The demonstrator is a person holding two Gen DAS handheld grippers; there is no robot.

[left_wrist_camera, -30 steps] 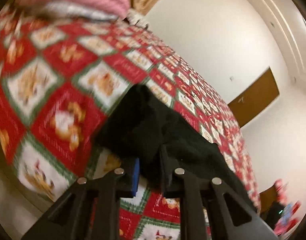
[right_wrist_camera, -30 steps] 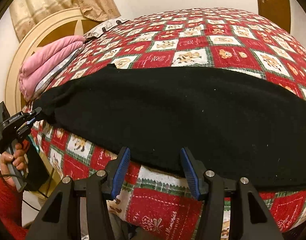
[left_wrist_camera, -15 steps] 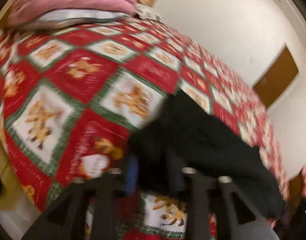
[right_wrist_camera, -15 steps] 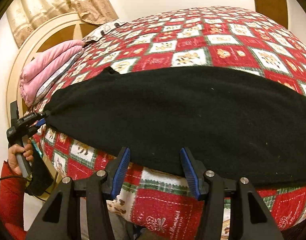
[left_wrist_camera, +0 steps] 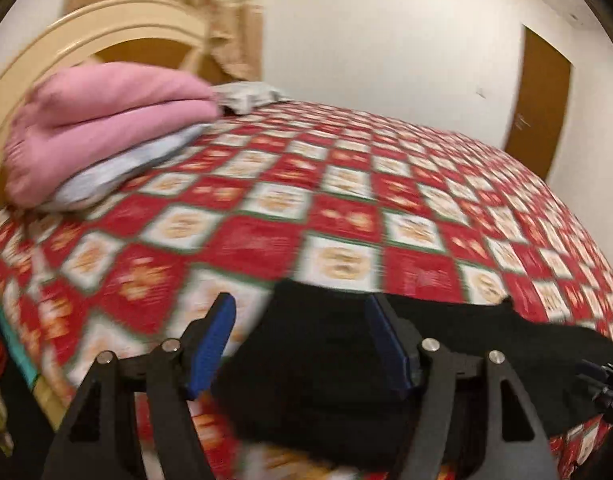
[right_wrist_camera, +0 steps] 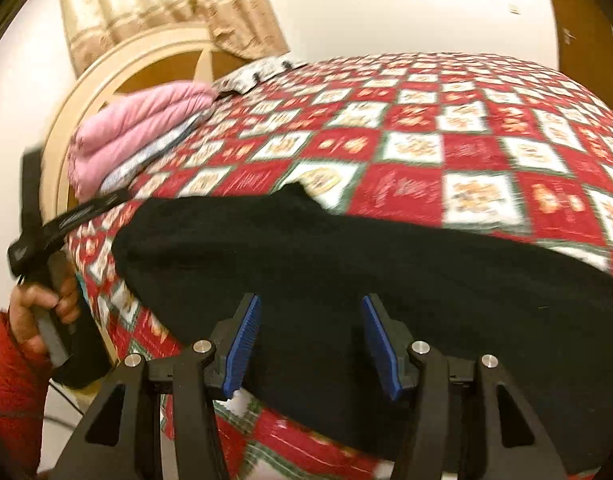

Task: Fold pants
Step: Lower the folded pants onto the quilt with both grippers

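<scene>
The black pants [right_wrist_camera: 386, 264] lie flat along the near edge of the bed on a red, white and green checked quilt [right_wrist_camera: 458, 148]. My right gripper [right_wrist_camera: 310, 340] is open, its blue pads just above the pants' near edge. My left gripper [left_wrist_camera: 302, 344] is open over the end of the pants [left_wrist_camera: 326, 376], with the cloth lying between its spread fingers. In the right wrist view the left gripper [right_wrist_camera: 70, 220] is held off the bed's left corner, clear of the cloth.
A folded pink blanket [left_wrist_camera: 102, 120] on a grey pillow lies at the head of the bed by the rounded headboard [left_wrist_camera: 106, 28]. A brown door [left_wrist_camera: 542, 104] is in the white wall beyond. The quilt [left_wrist_camera: 346, 208] stretches behind the pants.
My left gripper has let go of the pants' end and opened, and has swung to face the bed. My right gripper stayed open and moved in over the pants' near edge.
</scene>
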